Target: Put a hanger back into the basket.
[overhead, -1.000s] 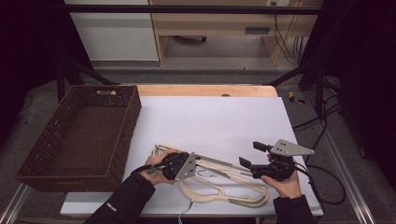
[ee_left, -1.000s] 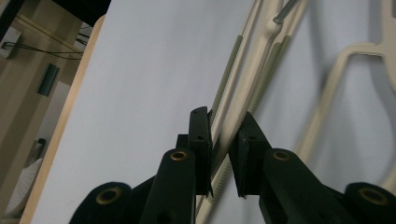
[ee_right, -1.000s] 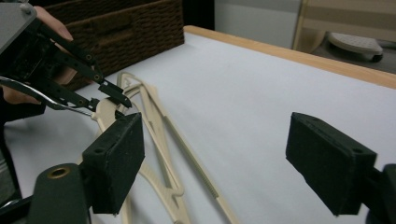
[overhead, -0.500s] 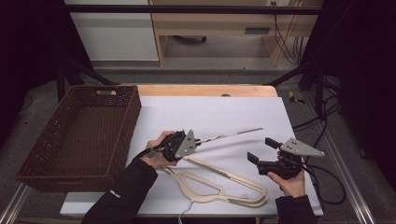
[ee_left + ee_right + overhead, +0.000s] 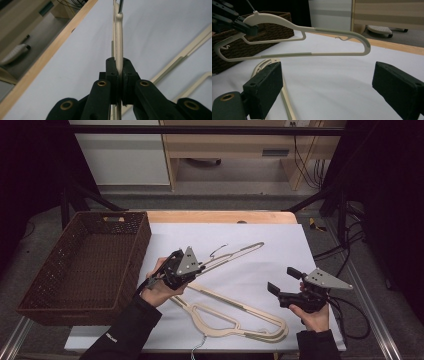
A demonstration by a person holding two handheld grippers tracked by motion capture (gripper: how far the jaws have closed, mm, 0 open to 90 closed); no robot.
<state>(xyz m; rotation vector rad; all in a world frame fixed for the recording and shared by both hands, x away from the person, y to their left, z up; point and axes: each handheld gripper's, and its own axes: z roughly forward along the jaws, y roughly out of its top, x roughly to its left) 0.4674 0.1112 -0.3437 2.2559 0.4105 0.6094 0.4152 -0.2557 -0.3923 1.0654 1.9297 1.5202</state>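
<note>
Lifted clear of the pile since a second ago, one cream hanger now hangs in the air above the white table, clamped by the left gripper near its neck, just below the wire hook. In the left gripper view the jaws are pressed tight on the thin edge of the hanger. The right gripper has drawn back toward the right edge and its jaws have just been opening; they now stand wide with nothing between them, as the right gripper view shows, with the raised hanger ahead of them.

Two more hangers lie flat on the table, stacked together. A brown wicker basket sits at the left, apparently empty.

The hanger looks light and stiff, probably smooth plastic that could pivot in a single grip. The neck is a sound place to hold; the ribbed grey shoulder strip would likely give the free gripper better friction.
</note>
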